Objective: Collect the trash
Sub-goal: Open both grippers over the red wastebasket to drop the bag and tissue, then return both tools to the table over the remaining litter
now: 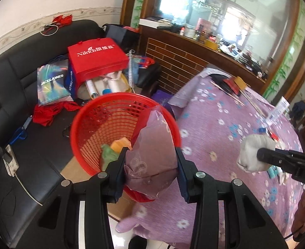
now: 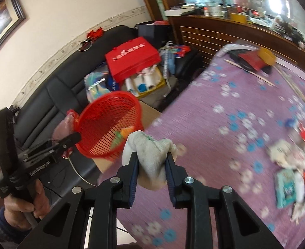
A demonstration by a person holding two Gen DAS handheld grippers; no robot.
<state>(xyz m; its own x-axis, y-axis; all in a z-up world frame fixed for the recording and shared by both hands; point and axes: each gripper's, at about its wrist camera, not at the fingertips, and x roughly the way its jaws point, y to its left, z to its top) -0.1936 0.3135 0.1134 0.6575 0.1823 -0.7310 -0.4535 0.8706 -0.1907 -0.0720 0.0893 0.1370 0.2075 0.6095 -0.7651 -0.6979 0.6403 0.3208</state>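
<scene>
Purple floral tablecloth (image 2: 225, 112) beside a black sofa (image 1: 17, 95). Left gripper (image 1: 151, 166) clamps the red mesh basket (image 1: 102, 122) by its rim and liner; right gripper (image 2: 151, 161) pinches a white glove (image 2: 150, 151) near the basket's mouth. Advice: center over the opening before releasing.

sofa: black leather sofa (image 1: 17, 95) along wall | on sofa: red gift bag (image 1: 96, 59) on its side, Jack & Jones bag (image 1: 51, 83) beside it, red cloth (image 1: 48, 112) in front | table: purple floral tablecloth (image 1: 214, 124) | behind: wooden cabinet (image 1: 183, 62), large mirror (image 1: 225, 10)

basket (image 1: 90, 124) mouth open, sofa (image 1: 13, 95) cluttered
</scene>
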